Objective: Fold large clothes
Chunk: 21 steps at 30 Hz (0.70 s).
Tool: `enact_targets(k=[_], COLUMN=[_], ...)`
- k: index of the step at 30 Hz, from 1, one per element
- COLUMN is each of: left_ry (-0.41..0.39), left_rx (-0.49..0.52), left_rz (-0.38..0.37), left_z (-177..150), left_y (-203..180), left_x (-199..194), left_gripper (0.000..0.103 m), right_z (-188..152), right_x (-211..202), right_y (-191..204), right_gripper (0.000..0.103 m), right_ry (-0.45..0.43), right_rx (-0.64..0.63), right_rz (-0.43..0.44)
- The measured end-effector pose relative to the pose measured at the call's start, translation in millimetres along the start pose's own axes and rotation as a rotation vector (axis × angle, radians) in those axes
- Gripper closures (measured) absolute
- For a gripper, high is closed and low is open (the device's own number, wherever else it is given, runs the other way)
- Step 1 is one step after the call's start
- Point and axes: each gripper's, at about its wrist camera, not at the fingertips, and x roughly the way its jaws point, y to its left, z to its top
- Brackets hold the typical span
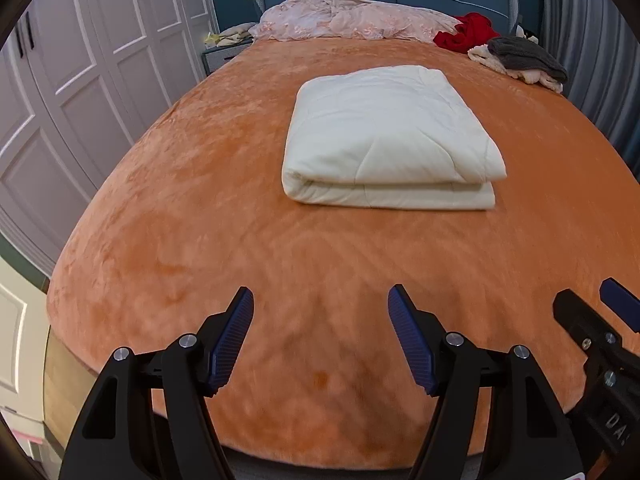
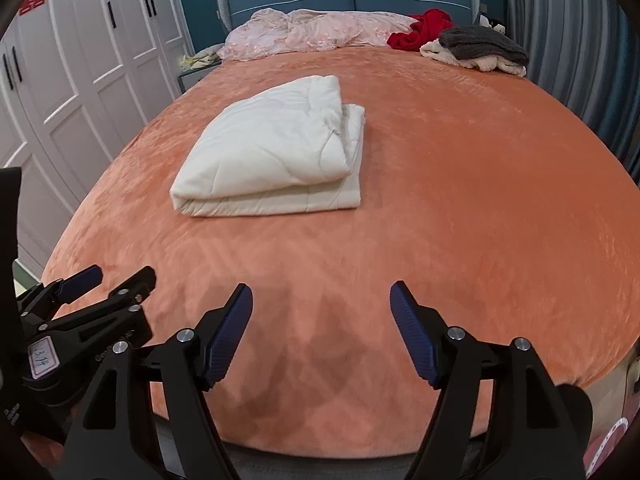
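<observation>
Quilt [image 1: 390,136] sits folded mid-bed, well clear of both grippers; left gripper [image 1: 320,336] and right gripper [image 2: 321,332] jaws apart, empty (fold looks done). Square the offset right edge if anything.

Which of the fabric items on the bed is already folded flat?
The white quilt in the middle of the orange bedspread. The pink bedding, red garment and grey garment lie crumpled by the headboard.

Folded quilt [image 1: 390,136] mid-bed [image 1: 200,240], clothes pile [image 1: 520,60] behind it at right
</observation>
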Motion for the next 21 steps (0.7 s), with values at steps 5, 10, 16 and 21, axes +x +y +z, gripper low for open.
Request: enact_targets(k=[5,10,16,21], left_ry=[-0.009,-0.016,-0.024,-0.023], left_rx=[0.001,0.002,0.001,-0.007], left_rz=[0.006,0.011,0.021,0.032], left_z=[-13.5,-21.9,-32.4,-40.0], left_y=[-4.4,-5.6,-8.9,-7.0], left_x=[-9.4,-14.6,-21.2,-25.0], left_gripper=[0.035,0.035,0.035,0.035], right_z=[-14.0,-21.3,-30.3,-37.3], right_x=[-10.6,-16.4,-22.9,-26.6], right_y=[5.4,5.8,8.4,11.4], right_gripper=[0.034,0.034,0.034,0.034], right_ry=[-0.016,-0.019,-0.028,-0.033], right_rx=[-0.011,-0.015,-0.025,-0.032], right_rz=[0.004,0.007,-0.001,-0.01])
